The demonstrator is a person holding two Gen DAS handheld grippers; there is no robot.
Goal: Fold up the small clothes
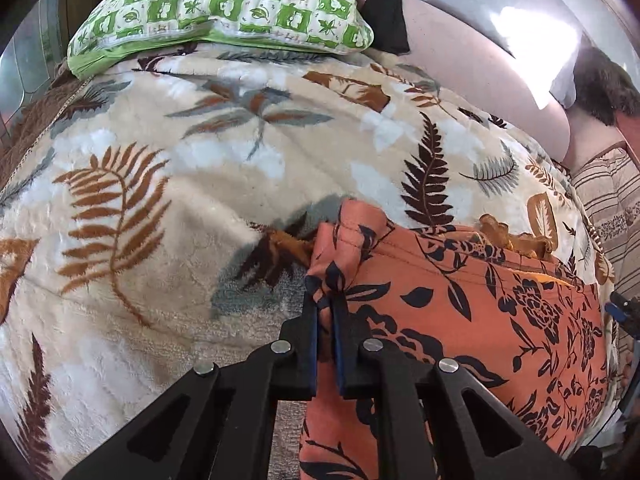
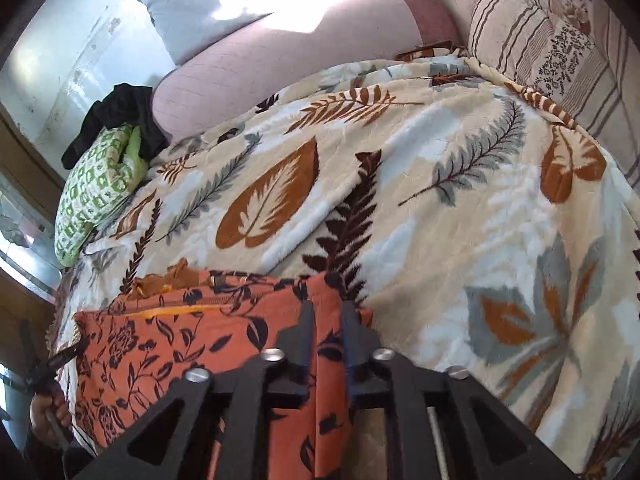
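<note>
An orange garment with a dark floral print (image 1: 460,304) lies on a cream leaf-patterned blanket (image 1: 180,184). My left gripper (image 1: 325,300) is shut on the garment's left corner, which bunches up just above the fingertips. In the right wrist view the same garment (image 2: 180,344) spreads to the left. My right gripper (image 2: 328,308) is shut on its right corner, with cloth running down between the fingers. A yellow-orange inner layer (image 2: 172,278) shows along the garment's far edge.
A green checked pillow (image 1: 224,8) and a dark cloth (image 2: 120,116) lie at the far end of the blanket (image 2: 460,168). A pink bolster (image 2: 280,56) and a striped cushion (image 2: 560,48) lie beyond. The other gripper's tip (image 1: 624,312) shows at the right edge.
</note>
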